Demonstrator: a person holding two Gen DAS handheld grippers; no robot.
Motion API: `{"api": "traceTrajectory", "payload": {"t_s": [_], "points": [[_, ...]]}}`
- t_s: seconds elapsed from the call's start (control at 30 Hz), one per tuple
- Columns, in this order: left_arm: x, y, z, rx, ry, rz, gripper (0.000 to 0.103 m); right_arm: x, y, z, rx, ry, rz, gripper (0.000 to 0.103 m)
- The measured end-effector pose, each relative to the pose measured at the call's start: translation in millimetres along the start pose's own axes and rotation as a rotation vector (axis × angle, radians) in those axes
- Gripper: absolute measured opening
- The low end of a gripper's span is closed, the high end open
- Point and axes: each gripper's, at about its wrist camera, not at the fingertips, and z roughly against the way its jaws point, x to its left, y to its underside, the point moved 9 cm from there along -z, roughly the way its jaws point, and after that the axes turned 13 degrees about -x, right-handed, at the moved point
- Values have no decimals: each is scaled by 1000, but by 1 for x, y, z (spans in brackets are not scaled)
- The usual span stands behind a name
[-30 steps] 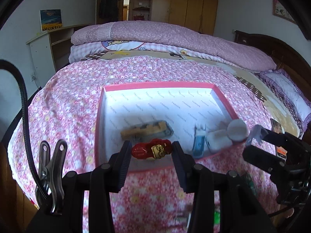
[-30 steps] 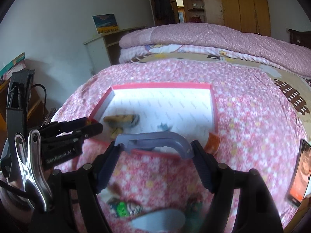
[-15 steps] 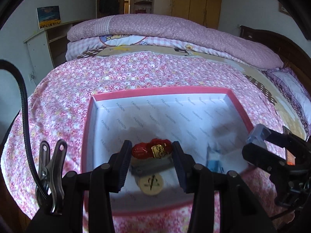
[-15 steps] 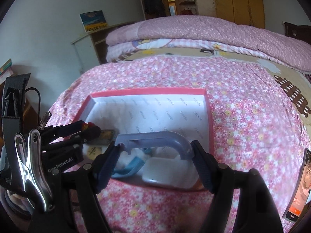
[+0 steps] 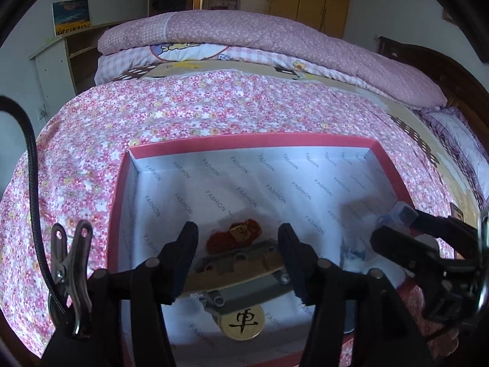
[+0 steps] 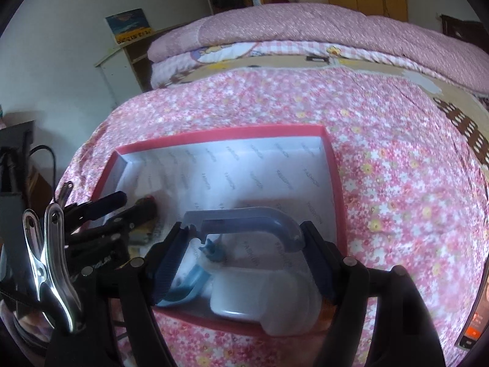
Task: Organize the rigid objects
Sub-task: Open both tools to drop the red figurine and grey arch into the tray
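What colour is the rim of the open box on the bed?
Pinkish red; the shallow cardboard box has a white printed lining. Clearest in the left wrist view.

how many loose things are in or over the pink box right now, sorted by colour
red: 1, the toy figure
grey and tan: 1, the block model
gold: 1, the round chess piece
blue: 1, the small blue item
white: 1, the rounded case
pale blue-grey: 1, the curved plastic piece held over the box
total: 6
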Motion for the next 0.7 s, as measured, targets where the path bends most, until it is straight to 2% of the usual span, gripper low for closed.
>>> {"api": "traceTrajectory", "payload": {"t_s": [0.17,0.3,0.37,0.7], "points": [[-2,0,4,-15,-1,-30,63,-1,-1,-1,2,7,-28,76],[-3,0,8,-16,-1,-31,64,1,-5,2,-18,-21,-56,78],[-2,1,9,-15,-5,-32,64,2,-7,4,-28,-21,-53,81],[-5,1,23,-21,1,-45,64,13,-12,21,-71,-37,-5,81]]}}
